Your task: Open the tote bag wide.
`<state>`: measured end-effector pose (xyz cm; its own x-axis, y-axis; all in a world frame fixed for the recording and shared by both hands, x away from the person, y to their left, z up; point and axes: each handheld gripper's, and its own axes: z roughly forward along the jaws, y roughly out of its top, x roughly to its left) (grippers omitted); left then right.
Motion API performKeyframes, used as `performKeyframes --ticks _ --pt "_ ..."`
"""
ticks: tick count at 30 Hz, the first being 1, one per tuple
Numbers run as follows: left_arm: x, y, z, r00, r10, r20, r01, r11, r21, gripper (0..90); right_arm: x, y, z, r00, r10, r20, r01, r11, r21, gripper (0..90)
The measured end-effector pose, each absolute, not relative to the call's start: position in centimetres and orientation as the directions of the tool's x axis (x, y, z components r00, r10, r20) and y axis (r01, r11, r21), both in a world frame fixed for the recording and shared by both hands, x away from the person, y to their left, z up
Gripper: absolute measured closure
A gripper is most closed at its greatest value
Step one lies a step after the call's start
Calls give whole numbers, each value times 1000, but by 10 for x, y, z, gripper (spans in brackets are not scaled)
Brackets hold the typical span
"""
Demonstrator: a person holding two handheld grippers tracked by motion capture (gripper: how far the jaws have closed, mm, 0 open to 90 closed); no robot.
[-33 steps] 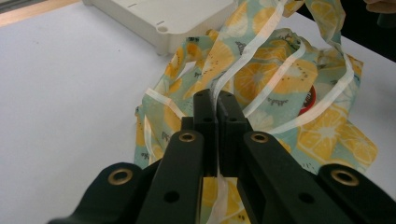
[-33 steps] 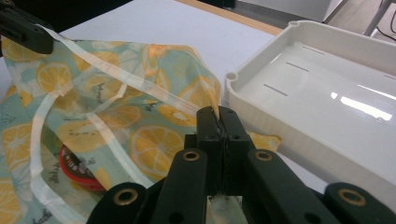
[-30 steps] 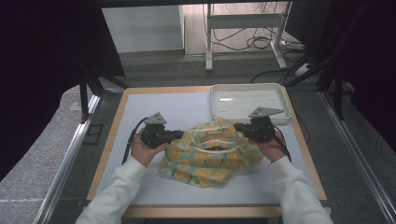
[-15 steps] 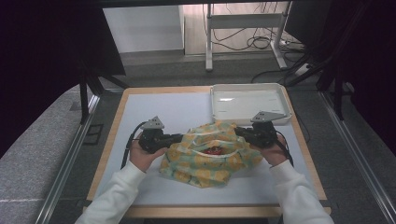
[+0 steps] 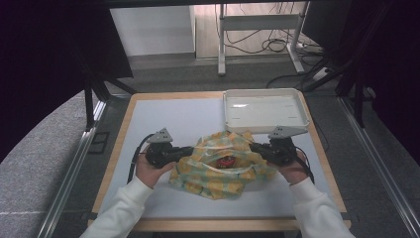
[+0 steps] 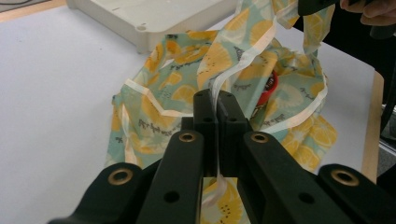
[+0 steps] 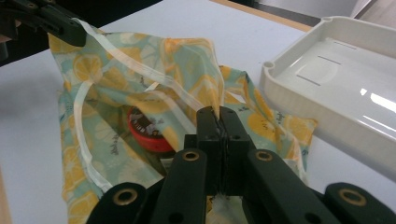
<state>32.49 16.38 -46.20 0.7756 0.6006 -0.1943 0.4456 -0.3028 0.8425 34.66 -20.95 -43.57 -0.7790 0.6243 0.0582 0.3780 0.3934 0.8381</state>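
Left gripper [image 5: 190,150]: jaws clenched on the white-trimmed rim of the lemon-print cloth bag [image 5: 218,171], at the bag's left side. Right gripper [image 5: 253,147]: jaws clenched on the opposite rim, approx. level w/ the left. Bag mouth is held apart between them (a red round item [image 5: 227,162] lies inside). Bag rests mid-counter [image 5: 163,119], just in front of the white tray [image 5: 265,110] at the far right.
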Motion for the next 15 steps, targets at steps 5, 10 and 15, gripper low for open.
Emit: performKeyframes --ticks 5,10,15 --pt "318 163 -464 785 590 -187 436 -311 845 888 339 -210 -441 -792 607 66 380 404 832 879" --pt "308 164 -469 791 585 -175 427 -325 844 890 327 -215 -449 -798 594 102 403 400 823 879" --pt "302 163 -474 799 568 -199 438 -323 839 889 317 -223 -459 -801 586 125 422 402 813 879"
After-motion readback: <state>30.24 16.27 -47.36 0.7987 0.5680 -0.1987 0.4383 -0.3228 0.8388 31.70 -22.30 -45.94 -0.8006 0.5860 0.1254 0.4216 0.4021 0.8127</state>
